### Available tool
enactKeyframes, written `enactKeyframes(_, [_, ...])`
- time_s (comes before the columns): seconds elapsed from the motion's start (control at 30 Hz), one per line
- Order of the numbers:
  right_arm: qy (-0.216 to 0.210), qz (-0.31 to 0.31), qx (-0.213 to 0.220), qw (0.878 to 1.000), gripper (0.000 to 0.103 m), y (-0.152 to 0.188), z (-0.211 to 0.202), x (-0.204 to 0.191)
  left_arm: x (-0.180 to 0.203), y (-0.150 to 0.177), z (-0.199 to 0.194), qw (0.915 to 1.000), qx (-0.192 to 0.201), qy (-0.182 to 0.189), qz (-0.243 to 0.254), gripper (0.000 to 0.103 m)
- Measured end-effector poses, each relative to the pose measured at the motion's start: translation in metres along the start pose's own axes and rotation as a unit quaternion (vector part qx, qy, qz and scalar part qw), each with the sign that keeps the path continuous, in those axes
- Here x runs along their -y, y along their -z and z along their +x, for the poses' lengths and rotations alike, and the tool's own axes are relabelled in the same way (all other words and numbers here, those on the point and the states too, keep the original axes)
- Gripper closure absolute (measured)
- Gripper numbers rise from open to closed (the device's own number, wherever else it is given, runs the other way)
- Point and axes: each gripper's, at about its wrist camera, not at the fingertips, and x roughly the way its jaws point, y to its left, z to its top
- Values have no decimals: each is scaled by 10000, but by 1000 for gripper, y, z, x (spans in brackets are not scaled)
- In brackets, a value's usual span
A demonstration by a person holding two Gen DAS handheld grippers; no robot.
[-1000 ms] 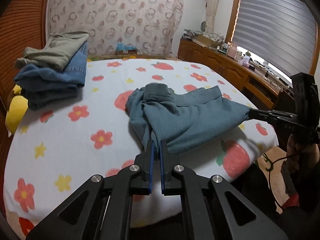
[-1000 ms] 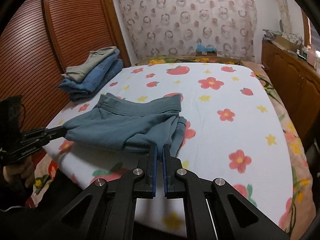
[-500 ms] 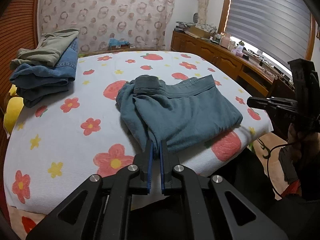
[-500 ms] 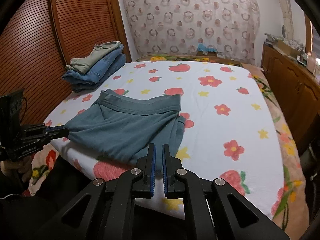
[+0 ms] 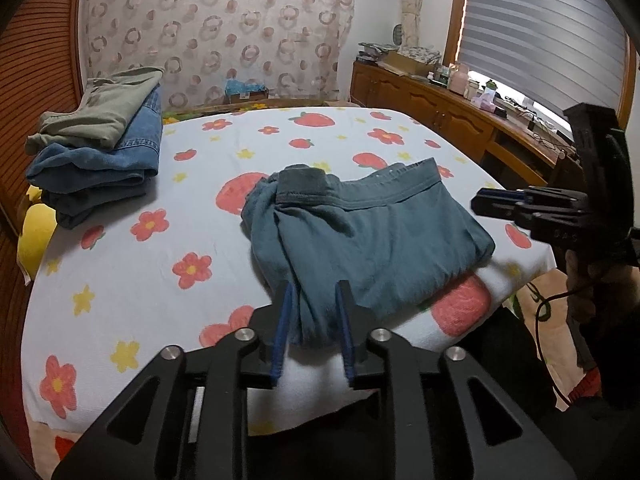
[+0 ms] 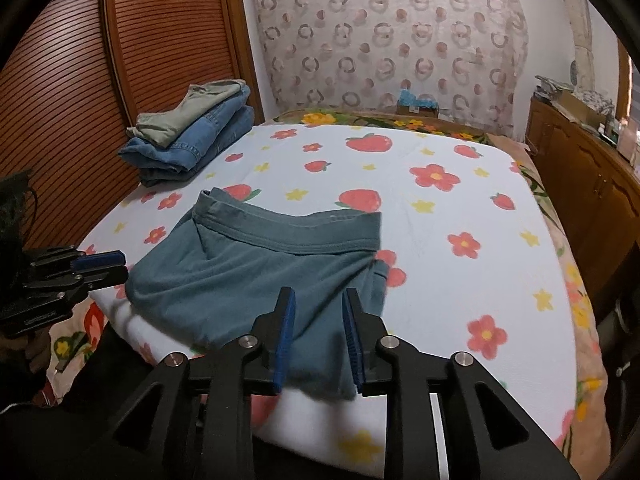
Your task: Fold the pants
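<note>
Folded teal pants [image 6: 248, 280] between parted fingers [image 6: 285, 332]

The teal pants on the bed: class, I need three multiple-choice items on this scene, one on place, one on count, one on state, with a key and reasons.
1. Where does the stack of folded clothes lie?
A. on the bed's far left corner
B. on the sideboard
C. on the floor

2. How many garments lie outside that stack on the bed?
A. none
B. one
C. three

3. How do the left gripper's jaws stand?
A. shut on the pants
B. shut and empty
C. apart, pads off the cloth

Key:
1 A: the stack sits on the bed by the slatted doors.
2 B: only the pants lie apart from it.
3 C: the left gripper has just been opening; cloth lies between the jaws, ungripped.
</note>
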Motion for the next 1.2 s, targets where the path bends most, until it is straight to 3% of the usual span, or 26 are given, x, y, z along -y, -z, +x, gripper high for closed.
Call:
enactKeyframes(0.07, [76, -20, -79, 9999, 73, -2, 9, 0, -2, -2, 3, 10000, -7, -8, -2, 61])
enactKeyframes(0.2, [134, -21, -209, 9997, 73, -3, 26, -1, -7, -4, 11, 10000, -22, 45, -39, 52])
enactKeyframes(0.27, [158, -20, -244, 9996, 72, -4, 32, -2, -10, -6, 16, 10000, -40, 41, -67, 30])
enactKeyframes(0.33, [197, -25, -284, 9994, 72, -4, 38, -4, -15, -8, 21, 9999, -31, 106, -131, 22])
enactKeyframes(0.43, [304, -47, -357, 9989, 70, -3, 46, -5, -20, -13, 31, 9997, -104, 141, -186, 21])
enactKeyframes(0.6, [706, -197, -289, 9969, 53, 2, 47, -15, -25, -23, 41, 9996, -63, 122, -236, 21])
enactKeyframes(0.8, [645, 186, -261, 9974, 43, 3, 45, -6, -34, -37, 52, 9992, -42, 269, -291, 21])
enactKeyframes(1.2, [633, 239, -360, 9971, 42, -15, 44, 7, -42, -62, 81, 9988, -229, 380, -195, 21])
